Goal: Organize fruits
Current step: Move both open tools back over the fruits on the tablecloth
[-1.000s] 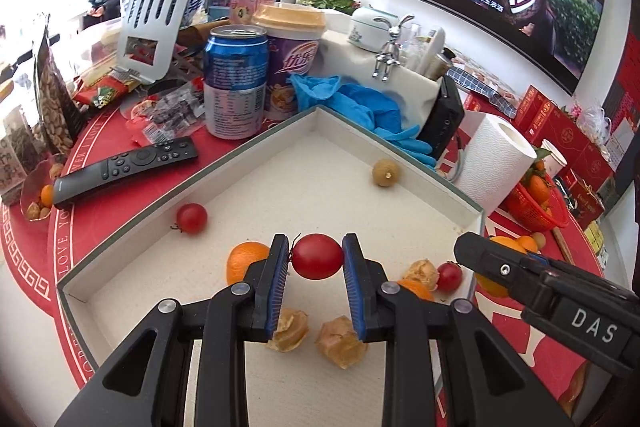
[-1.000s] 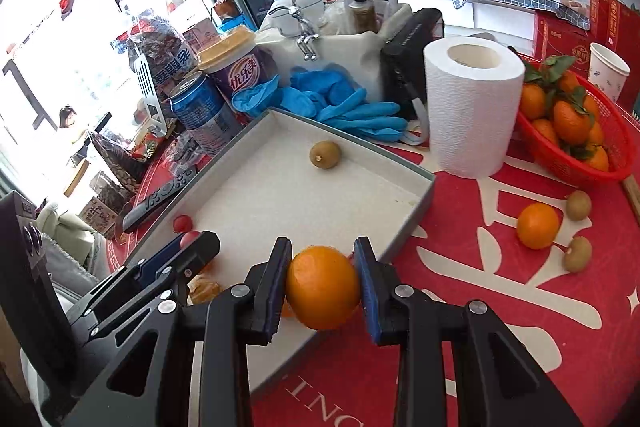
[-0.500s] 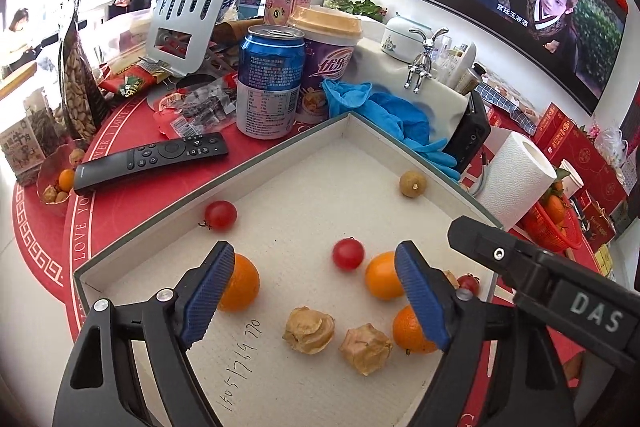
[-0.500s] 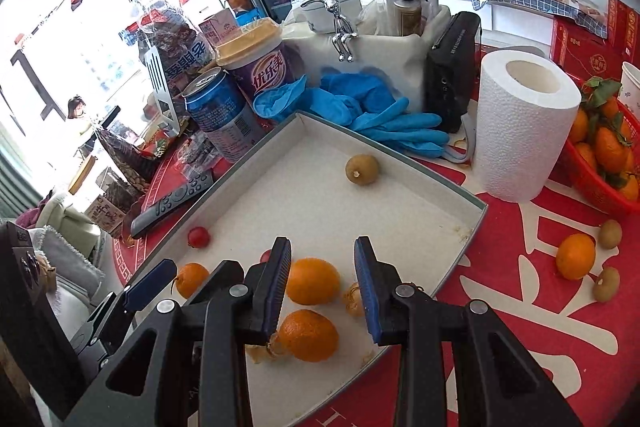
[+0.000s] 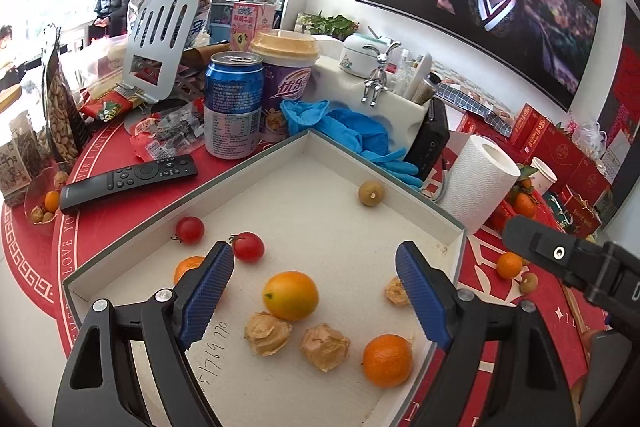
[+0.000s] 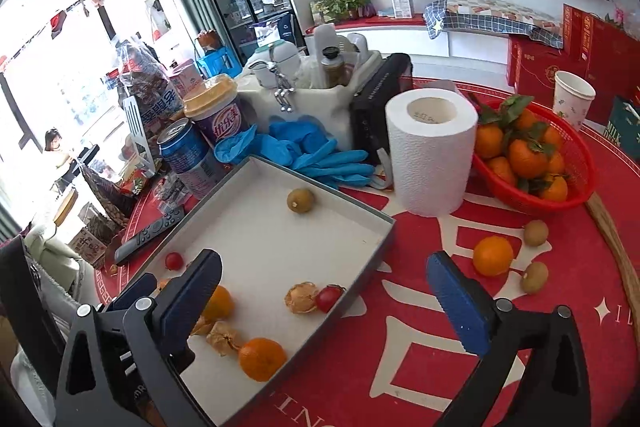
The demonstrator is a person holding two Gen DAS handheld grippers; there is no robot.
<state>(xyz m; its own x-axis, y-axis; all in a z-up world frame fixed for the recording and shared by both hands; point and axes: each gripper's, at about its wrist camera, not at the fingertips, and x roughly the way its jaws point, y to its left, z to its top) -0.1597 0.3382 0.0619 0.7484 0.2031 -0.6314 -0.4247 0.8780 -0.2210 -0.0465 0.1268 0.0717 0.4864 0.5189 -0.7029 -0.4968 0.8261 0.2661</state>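
Now both grippers are held wide apart over the shallow white tray point(image 5: 256, 163) on the red tablecloth point(image 6: 440, 307). The left gripper point(image 5: 316, 287) grasps nothing; an orange point(image 5: 291, 295) lies loose on the tray floor between its blue pads point(image 5: 206, 297), touched by neither. The right gripper point(image 6: 320, 295) is likewise released, its jaws having just been opening, and nothing is pinched between them; they straddle the tray's near right wall.

In the left wrist view, two cherry tomatoes point(image 5: 248, 246) lie at about eleven o'clock from that orange, two husked physalis point(image 5: 267, 331) at about six o'clock, and a second orange point(image 5: 387, 359) at about four o'clock, by the right wall. A longan point(image 5: 371, 192) sits alone toward the tray's far corner, at one o'clock. A third orange point(image 5: 186, 265) is partly hidden behind the left pad.

In the right wrist view, a mandarin point(image 6: 493, 255) and two longans point(image 6: 536, 231) lie outside the tray on the cloth, at about six o'clock from a red basket point(image 6: 576, 201) of leafy mandarins. A paper roll point(image 6: 432, 151) stands just beyond the tray.
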